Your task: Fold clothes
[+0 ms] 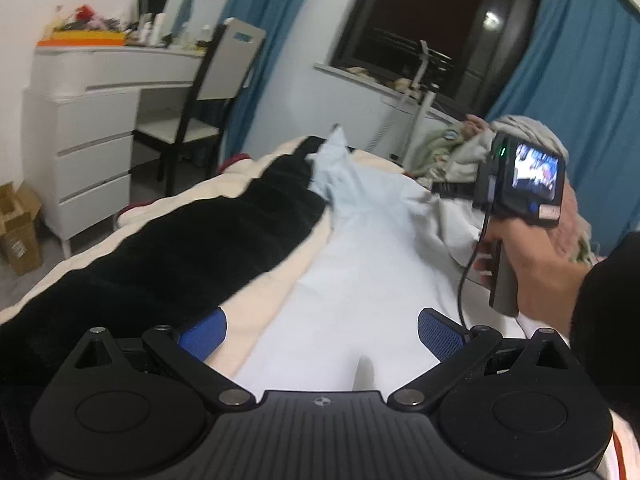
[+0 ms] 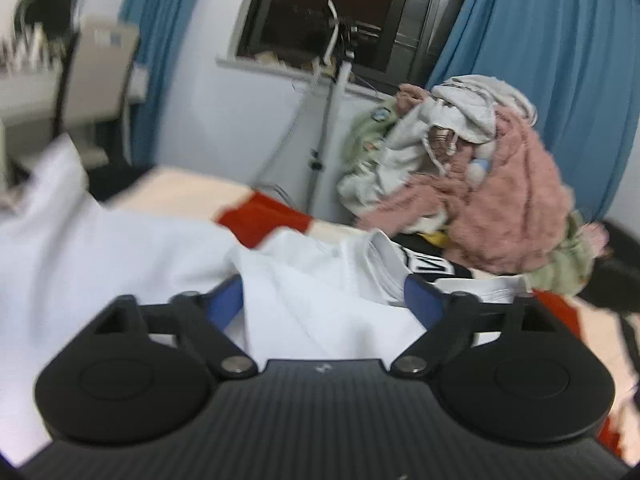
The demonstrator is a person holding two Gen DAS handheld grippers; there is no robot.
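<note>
A pale blue-white garment (image 1: 360, 248) lies stretched along the bed, its far end rumpled. My left gripper (image 1: 320, 332) is open just above its near end, blue pads wide apart. A black garment (image 1: 192, 248) lies along its left side. My right gripper (image 2: 324, 300) is open over bunched folds of the same pale garment (image 2: 312, 300); nothing is pinched. The right gripper's body and the hand holding it show in the left wrist view (image 1: 516, 200), above the garment's right edge.
A cream blanket (image 1: 264, 300) covers the bed. A pile of pink, grey and green clothes (image 2: 480, 184) sits at the far right. A white dresser (image 1: 80, 152) and chair (image 1: 216, 80) stand left. A stand (image 2: 328, 120), window and blue curtains are behind.
</note>
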